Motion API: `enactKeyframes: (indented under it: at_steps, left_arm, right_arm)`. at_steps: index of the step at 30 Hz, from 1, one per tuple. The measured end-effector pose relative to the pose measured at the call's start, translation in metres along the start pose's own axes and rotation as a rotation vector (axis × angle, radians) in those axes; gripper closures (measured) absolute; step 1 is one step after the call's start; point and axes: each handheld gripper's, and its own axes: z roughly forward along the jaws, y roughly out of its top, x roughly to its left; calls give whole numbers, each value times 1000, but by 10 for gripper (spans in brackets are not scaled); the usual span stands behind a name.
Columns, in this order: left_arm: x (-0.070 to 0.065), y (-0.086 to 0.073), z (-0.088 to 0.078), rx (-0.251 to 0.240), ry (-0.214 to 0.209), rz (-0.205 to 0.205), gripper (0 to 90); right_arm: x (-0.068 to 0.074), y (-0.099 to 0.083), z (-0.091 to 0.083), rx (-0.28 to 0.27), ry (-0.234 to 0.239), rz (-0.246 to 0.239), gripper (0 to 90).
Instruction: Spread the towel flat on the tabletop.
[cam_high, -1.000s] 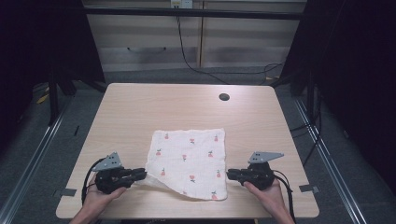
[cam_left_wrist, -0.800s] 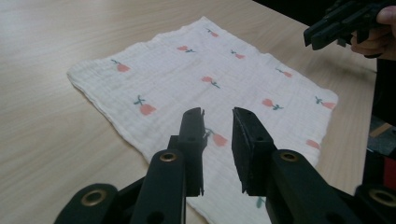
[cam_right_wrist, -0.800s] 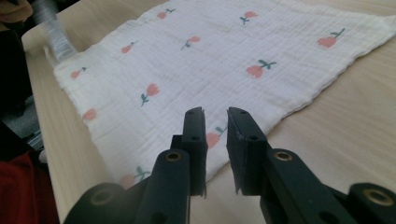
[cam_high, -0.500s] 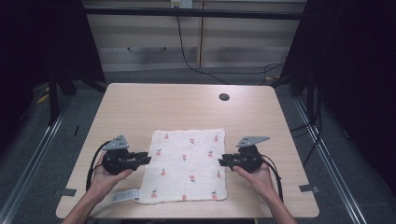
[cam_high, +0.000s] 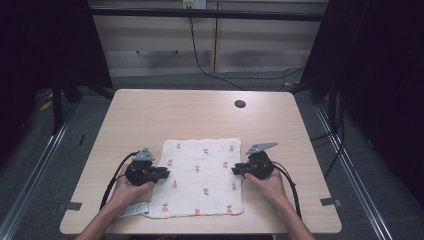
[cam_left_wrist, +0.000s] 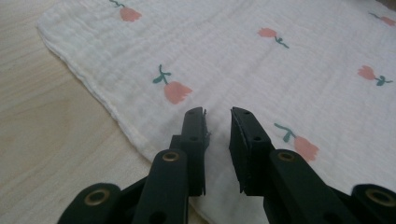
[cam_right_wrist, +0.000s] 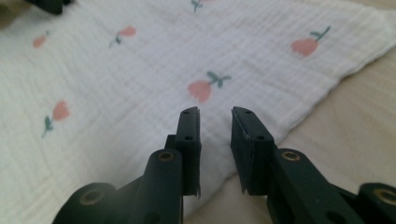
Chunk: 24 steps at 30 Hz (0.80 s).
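A white cloth (cam_high: 202, 192) printed with small pink tulips lies spread flat on the near half of the wooden table (cam_high: 190, 120). My left gripper (cam_high: 165, 175) rests at the cloth's left edge and points inward over it. In the left gripper view its jaws (cam_left_wrist: 217, 116) stand a narrow gap apart over the cloth (cam_left_wrist: 261, 60), just closing a little, with nothing between them. My right gripper (cam_high: 234, 170) mirrors it at the right edge. Its jaws (cam_right_wrist: 215, 116) have also just been closing and hover empty above the cloth (cam_right_wrist: 116, 79).
A dark round hole (cam_high: 240, 104) sits in the tabletop at the far right. A white label (cam_high: 134, 210) lies by the cloth's near left corner, under the left wrist. Cables trail from both grippers toward the near table edge. Dark floor surrounds the table.
The cloth's near edge, drawn toward the left gripper a second ago, now lies flat. Both grippers have moved away from the near corners, farther up the cloth's side edges.
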Motion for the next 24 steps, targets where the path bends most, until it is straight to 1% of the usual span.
enactKeyframes:
  at_steps: [1, 2, 3, 4, 5, 6, 7, 10, 13, 16, 18, 21, 22, 24]
  left_arm:
    - [-1, -1, 0, -4, -2, 3, 752]
    - [-2, -2, 0, -7, -7, 2, 752]
    - [-3, -2, 0, -11, -7, 9, 752]
    - [-4, -3, 0, -15, -9, 7, 752]
    - [-5, -4, 0, -16, -16, 4, 752]
    - [-6, -4, 1, -21, -18, 0, 752]
    - [-7, -4, 1, -20, -19, 2, 752]
    - [-8, -5, 1, -23, -34, 1, 753]
    - [-12, -5, 1, -17, -41, 8, 755]
    - [-17, -7, 0, -13, -46, 19, 755]
    - [-20, -8, -1, -5, -48, 27, 755]
    - [-22, -9, -3, 2, -53, 31, 754]
    - [-23, -9, -4, 10, -51, 37, 753]
    - [-22, -9, -4, 7, -54, 36, 749]
  right_arm:
    - [2, -3, -2, -3, 11, -1, 729]
    - [4, -5, -4, 6, 12, 1, 729]
    - [5, -7, -7, 13, 9, -8, 730]
    - [6, -9, -9, 15, 4, -11, 730]
    - [6, -11, -11, 18, 7, -2, 737]
    - [5, -13, -12, 9, 13, 0, 745]
    - [5, -13, -13, 18, 5, 2, 747]
    - [5, -15, -15, 15, 3, 11, 747]
    - [7, -19, -18, 18, 3, 21, 747]
    - [11, -24, -23, 23, -1, 16, 747]
    - [12, -26, -24, 11, 3, 18, 747]
    - [13, -26, -24, 13, -1, 17, 742]
    - [13, -26, -24, 11, 4, 18, 735]
    - [13, -25, -24, 16, 8, 12, 709]
